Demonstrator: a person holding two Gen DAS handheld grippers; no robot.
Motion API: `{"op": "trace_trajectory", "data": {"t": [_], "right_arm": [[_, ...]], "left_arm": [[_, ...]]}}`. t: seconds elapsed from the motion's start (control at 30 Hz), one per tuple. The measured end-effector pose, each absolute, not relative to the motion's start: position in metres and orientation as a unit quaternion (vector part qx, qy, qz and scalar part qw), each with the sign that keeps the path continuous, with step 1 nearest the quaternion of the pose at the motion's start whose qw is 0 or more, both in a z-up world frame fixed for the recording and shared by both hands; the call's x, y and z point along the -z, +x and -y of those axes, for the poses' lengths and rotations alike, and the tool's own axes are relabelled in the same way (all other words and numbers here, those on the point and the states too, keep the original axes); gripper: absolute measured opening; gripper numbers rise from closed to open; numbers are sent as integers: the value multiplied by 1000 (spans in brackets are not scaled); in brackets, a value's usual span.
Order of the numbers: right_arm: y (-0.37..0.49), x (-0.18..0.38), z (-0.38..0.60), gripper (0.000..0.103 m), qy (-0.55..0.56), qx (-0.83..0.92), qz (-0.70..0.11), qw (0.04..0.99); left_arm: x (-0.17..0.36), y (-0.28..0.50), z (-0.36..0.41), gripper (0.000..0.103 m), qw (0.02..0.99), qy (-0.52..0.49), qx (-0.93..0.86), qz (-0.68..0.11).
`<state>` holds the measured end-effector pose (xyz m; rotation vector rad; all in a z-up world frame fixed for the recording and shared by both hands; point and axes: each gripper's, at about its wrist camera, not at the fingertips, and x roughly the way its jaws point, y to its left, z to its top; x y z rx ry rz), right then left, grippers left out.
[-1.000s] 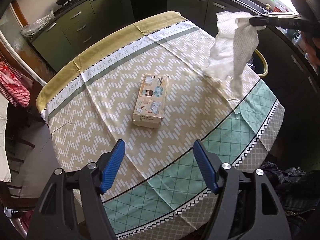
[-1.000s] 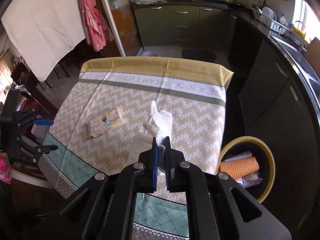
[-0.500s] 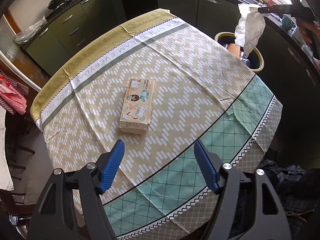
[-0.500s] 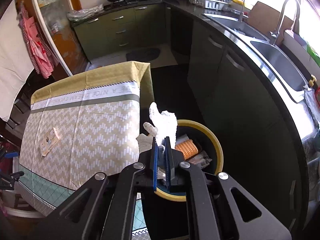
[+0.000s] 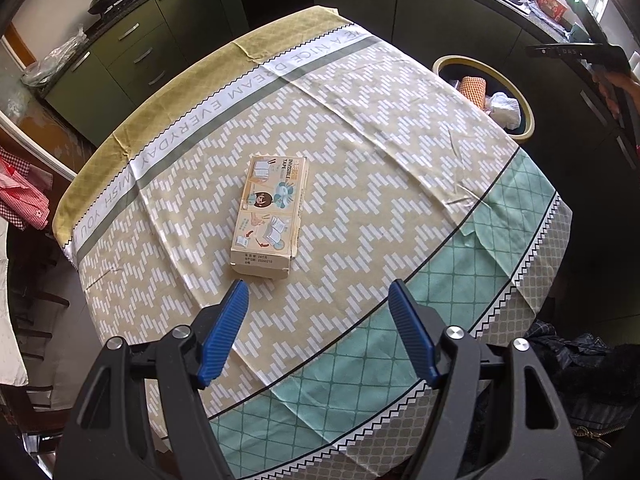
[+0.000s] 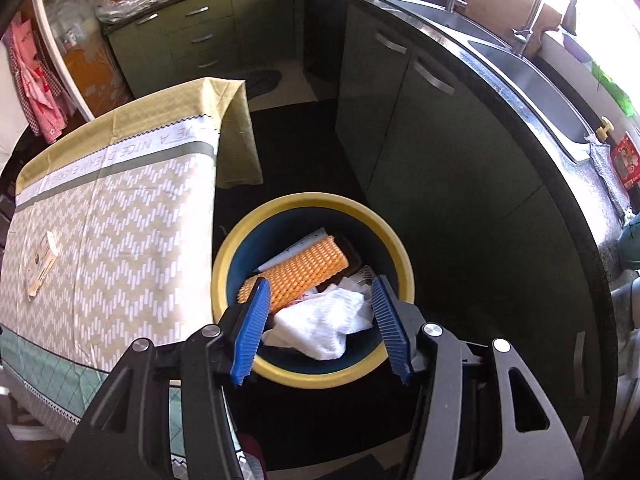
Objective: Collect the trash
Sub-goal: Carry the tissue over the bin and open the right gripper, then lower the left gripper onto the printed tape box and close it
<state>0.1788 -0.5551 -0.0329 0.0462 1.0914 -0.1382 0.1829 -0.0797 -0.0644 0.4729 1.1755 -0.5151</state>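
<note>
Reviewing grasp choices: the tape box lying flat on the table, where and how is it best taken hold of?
Probably across its two long sides near the middle, from above. The tape box lies flat with its narrow width well inside the open left gripper, which already points down just short of its near end.

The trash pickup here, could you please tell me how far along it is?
Done: the white paper towel lies in the yellow bin with other rubbish. In hand: nothing; the right gripper, jaws just opened, hangs over the bin. Left: the tape box on the table, with the open left gripper hovering near it.
</note>
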Motion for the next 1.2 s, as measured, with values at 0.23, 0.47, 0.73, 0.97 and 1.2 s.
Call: {"op": "trace_trajectory", "data": {"t": [0.23,0.47,0.73,0.97,1.2], "right_arm": [[145,41,507,61,22,-4,-504,863],[112,60,481,61,55,-52,-501,862],[99,59,479,65,57,-54,-502,861],[104,59,479,66,58,-57,-503,861],[105,64,477,66,62,-61,-506,858]], "left_arm": [[81,227,85,73,772,222,223,-552],[112,275,95,78,760,231,211,-570],[145,301,96,78,744,221,205,-597],[153,305,98,73,734,210,221,-606],[152,296,103,56,730,201,227,-612]]}}
